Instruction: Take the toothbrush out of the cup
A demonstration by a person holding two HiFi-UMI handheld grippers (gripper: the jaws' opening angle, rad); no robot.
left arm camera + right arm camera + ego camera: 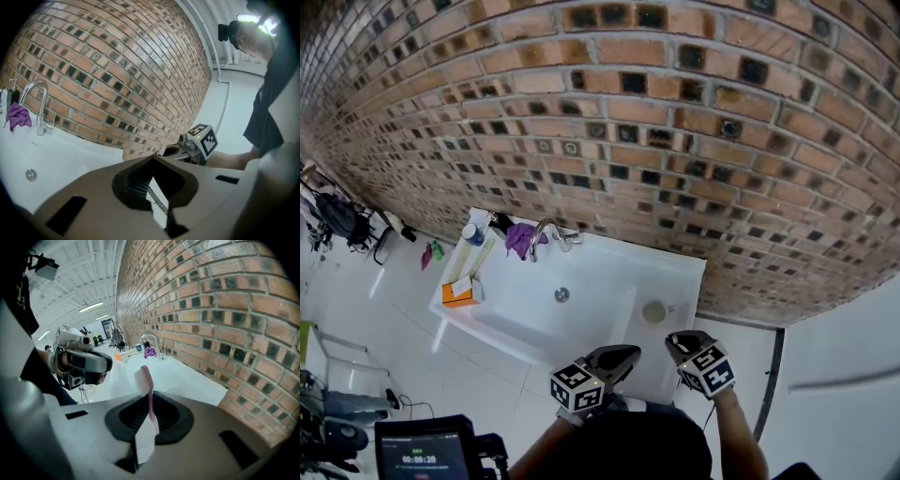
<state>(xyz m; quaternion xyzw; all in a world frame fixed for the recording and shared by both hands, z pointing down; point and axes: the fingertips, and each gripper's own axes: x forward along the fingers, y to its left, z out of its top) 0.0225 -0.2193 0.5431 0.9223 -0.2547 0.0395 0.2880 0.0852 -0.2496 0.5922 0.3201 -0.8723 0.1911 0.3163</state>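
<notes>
A: Right gripper [149, 430] pinches the pink toothbrush [151, 399] by its handle end, bristles up, already clear of the cup [654, 311] on the right rim of the sink [581, 323]

B: And the left gripper [157, 199]?

A: Closed and empty; with so thin a hold, the toothbrush could swivel or slip and drop into the sink

Basin [602, 281] lies open; faucet [541, 234] and brick wall [675, 122] block the back, cup [654, 311] the right ledge.

Head camera looks steeply down; all three share the sink [675, 274].
</notes>
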